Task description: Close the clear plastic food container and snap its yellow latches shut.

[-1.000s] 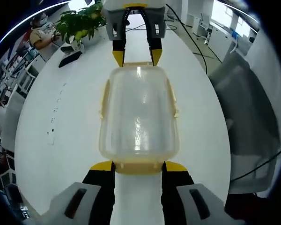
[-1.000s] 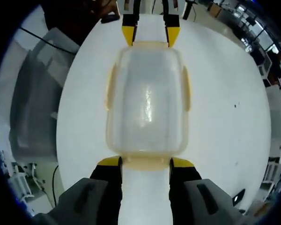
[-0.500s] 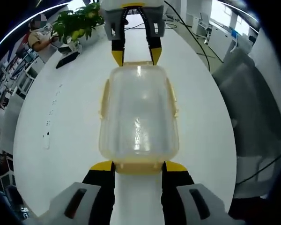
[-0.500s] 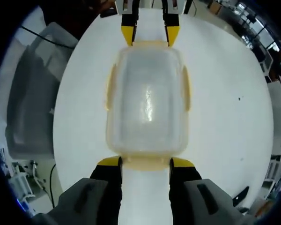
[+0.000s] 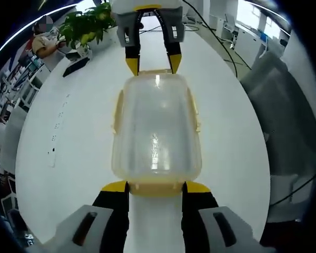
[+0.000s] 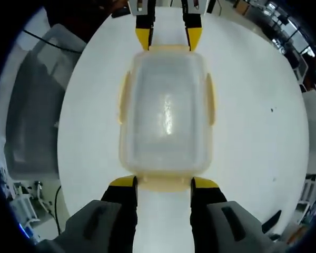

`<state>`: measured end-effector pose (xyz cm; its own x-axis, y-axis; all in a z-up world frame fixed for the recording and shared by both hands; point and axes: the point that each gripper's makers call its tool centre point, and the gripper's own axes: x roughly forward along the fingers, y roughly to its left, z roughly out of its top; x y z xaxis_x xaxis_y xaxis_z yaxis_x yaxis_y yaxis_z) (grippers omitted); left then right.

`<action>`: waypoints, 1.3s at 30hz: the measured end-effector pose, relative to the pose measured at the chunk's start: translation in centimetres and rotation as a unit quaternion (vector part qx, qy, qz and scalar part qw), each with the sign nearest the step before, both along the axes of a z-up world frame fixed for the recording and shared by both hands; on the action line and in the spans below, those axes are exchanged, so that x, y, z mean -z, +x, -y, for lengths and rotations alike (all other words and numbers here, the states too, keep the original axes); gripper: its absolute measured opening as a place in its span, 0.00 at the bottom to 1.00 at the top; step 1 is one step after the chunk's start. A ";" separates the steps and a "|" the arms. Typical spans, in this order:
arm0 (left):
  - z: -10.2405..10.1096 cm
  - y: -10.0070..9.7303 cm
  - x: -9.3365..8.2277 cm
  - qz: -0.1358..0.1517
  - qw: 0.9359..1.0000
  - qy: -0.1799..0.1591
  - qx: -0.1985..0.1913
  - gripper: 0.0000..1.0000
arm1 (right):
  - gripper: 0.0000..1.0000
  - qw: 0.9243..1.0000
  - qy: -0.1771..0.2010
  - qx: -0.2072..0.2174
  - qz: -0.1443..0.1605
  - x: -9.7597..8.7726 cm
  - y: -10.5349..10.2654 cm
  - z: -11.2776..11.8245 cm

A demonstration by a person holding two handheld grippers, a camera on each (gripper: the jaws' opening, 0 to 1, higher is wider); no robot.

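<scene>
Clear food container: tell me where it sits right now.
The container lies lid-on on the white table, centred in both views, between the left gripper at one short end and the right gripper at the other.

Your left gripper (image 5: 155,185) has two black jaws capped with yellow tips, each rising from a rounded grey housing with a dark oblong slot. Your right gripper (image 6: 164,182) is built the same: black jaws, yellow tips, grey slotted housings. Seen from the left gripper view, it shows a grey body with a yellow edge.
</scene>
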<state>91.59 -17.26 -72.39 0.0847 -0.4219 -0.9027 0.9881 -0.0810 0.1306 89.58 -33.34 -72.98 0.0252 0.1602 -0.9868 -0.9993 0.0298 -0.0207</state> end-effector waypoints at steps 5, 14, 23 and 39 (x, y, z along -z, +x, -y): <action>0.1 -0.3 -0.4 0.001 1.000 -0.002 0.001 0.32 | 0.35 1.000 0.000 0.000 -0.002 -0.1 -0.1 0.1; -0.5 -0.4 -0.2 0.004 1.000 -0.002 0.002 0.32 | 0.36 1.000 0.002 0.000 -0.001 -0.1 -0.2 -0.4; -0.6 -0.5 0.2 0.004 1.000 -0.003 0.003 0.33 | 0.36 1.000 0.001 0.002 -0.004 0.1 -0.4 -0.5; -0.4 -0.5 0.2 0.004 1.000 -0.005 0.002 0.33 | 0.36 1.000 0.000 0.002 -0.009 0.4 -0.4 -0.4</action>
<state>91.08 -16.86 -72.59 0.0907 -0.4307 -0.8979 0.9867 -0.0831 0.1395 89.18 -32.94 -73.39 0.0083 0.1594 -0.9872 -0.9994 0.0340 -0.0029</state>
